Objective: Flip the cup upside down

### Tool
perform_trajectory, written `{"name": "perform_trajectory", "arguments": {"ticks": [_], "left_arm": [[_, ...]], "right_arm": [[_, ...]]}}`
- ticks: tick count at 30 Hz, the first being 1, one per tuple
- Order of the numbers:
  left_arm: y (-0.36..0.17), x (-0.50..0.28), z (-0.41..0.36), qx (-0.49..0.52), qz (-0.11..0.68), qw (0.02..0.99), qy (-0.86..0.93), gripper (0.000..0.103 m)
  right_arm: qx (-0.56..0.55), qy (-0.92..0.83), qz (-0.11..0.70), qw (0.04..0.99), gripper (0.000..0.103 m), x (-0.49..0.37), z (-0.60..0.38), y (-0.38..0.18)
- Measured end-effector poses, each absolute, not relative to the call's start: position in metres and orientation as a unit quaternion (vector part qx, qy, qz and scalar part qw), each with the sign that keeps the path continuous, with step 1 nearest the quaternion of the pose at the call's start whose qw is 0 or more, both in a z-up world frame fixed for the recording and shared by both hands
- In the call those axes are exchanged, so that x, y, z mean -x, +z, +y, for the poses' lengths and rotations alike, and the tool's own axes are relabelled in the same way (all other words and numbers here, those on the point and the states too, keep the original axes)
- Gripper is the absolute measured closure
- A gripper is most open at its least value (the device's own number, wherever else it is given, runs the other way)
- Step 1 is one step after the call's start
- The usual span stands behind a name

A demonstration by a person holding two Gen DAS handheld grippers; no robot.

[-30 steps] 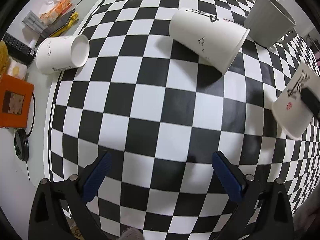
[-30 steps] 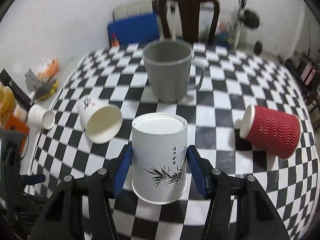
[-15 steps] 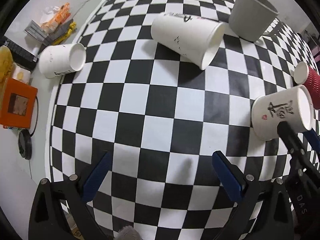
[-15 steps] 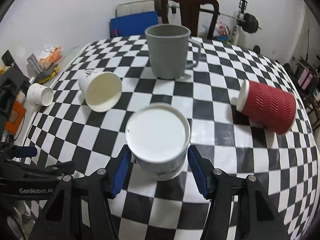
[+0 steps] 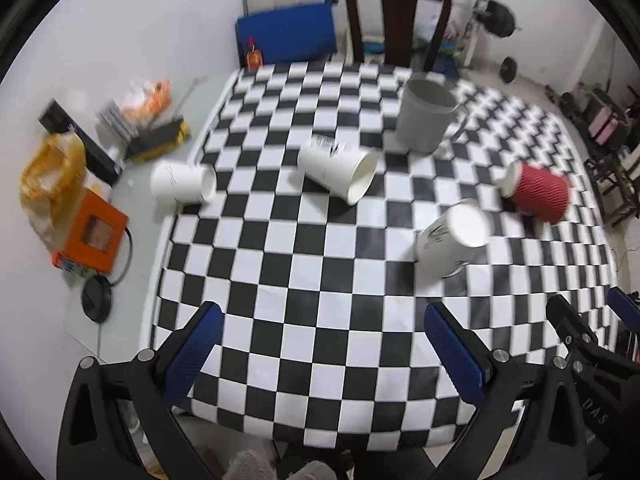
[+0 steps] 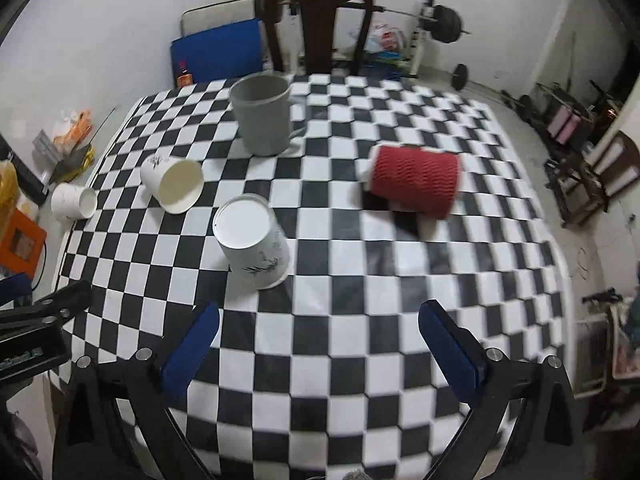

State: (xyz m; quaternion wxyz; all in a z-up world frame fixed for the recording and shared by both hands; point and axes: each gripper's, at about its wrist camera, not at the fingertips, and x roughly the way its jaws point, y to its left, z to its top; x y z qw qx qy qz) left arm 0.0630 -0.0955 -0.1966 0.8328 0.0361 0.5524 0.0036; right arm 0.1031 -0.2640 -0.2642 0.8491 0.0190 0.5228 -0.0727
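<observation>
Right wrist view: both grippers' jaws gape empty, the right gripper [image 6: 316, 344] nearer the inverted bamboo-print paper cup [image 6: 256, 246] standing base-up ahead-left on the tabletop [image 6: 360, 264].

**Cups scattered across checkered table**

An upturned white cup [image 5: 450, 240] stands base-up at 3 o'clock on the checkered table [image 5: 304, 240], near a toppled red cup [image 5: 538, 194]. Two white cups [image 5: 338, 170] [image 5: 182, 182] lie sideways toward 12 and 10 o'clock. The left gripper [image 5: 320, 354] gapes wide at 6 o'clock.
</observation>
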Motion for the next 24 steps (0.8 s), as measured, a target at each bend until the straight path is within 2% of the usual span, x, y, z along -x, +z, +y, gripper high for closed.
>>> {"name": "perform_trajectory", "arguments": {"ticks": [11,24], "left_arm": [[-0.087,-0.018,-0.077,-0.04,0.485,0.873,-0.041,0.0],[-0.033,0.01,-0.067,-0.038,0.465,0.883,-0.046,0.0]], "right_arm": [[-0.016,-0.121,0.477,0.87,0.002,-0.031,-0.254,-0.127],[-0.011,-0.141,0.452,0.881,0.002,0.014,-0.234,-0.035]]}}
